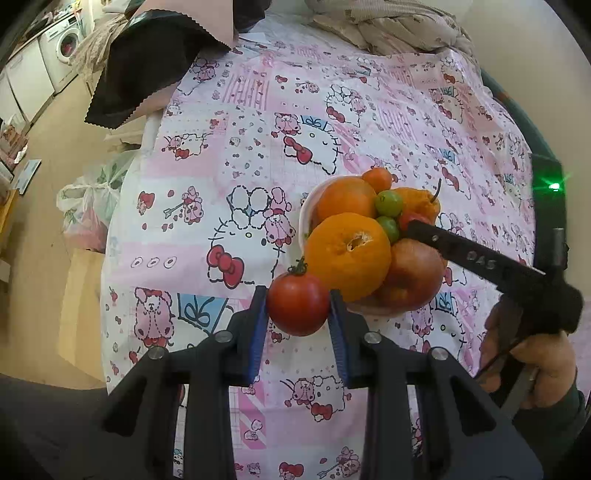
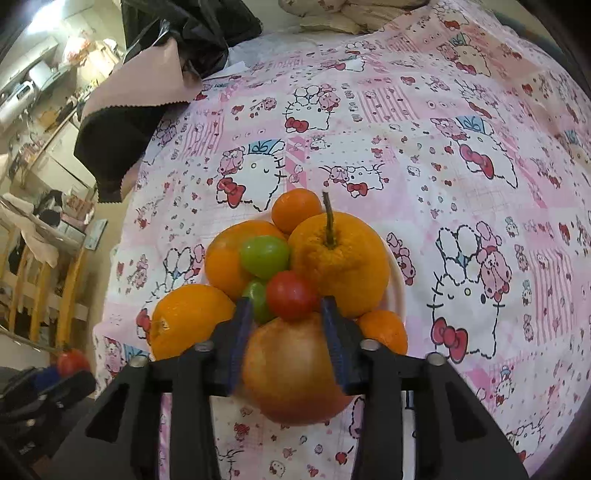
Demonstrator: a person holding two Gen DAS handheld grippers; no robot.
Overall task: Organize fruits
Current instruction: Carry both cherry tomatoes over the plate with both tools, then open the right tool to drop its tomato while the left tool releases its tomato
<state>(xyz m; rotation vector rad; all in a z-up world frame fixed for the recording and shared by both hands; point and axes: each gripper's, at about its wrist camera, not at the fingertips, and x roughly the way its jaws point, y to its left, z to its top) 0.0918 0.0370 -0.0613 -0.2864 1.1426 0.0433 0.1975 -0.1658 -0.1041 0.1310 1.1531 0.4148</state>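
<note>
A white bowl [image 1: 305, 216] on the pink cartoon tablecloth [image 1: 240, 122] is heaped with oranges, a brownish apple [image 1: 413, 273] and small green tomatoes. My left gripper [image 1: 297, 306] is shut on a red tomato [image 1: 297, 302] with a green stem, held just left of the bowl. My right gripper [image 2: 286, 308] hangs over the pile with its fingers either side of a small red cherry tomato [image 2: 291, 295]. That tomato rests on the apple [image 2: 291, 369], and the left pad stands clear of it. The right gripper [image 1: 415, 227] also reaches in from the right in the left wrist view.
A black and pink cloth [image 1: 147, 66] hangs over the table's far left corner, and crumpled beige fabric [image 1: 399, 26] lies at the back. Plastic bags [image 1: 92, 206] sit on the floor to the left. A person's hand [image 1: 535, 365] holds the right gripper's handle.
</note>
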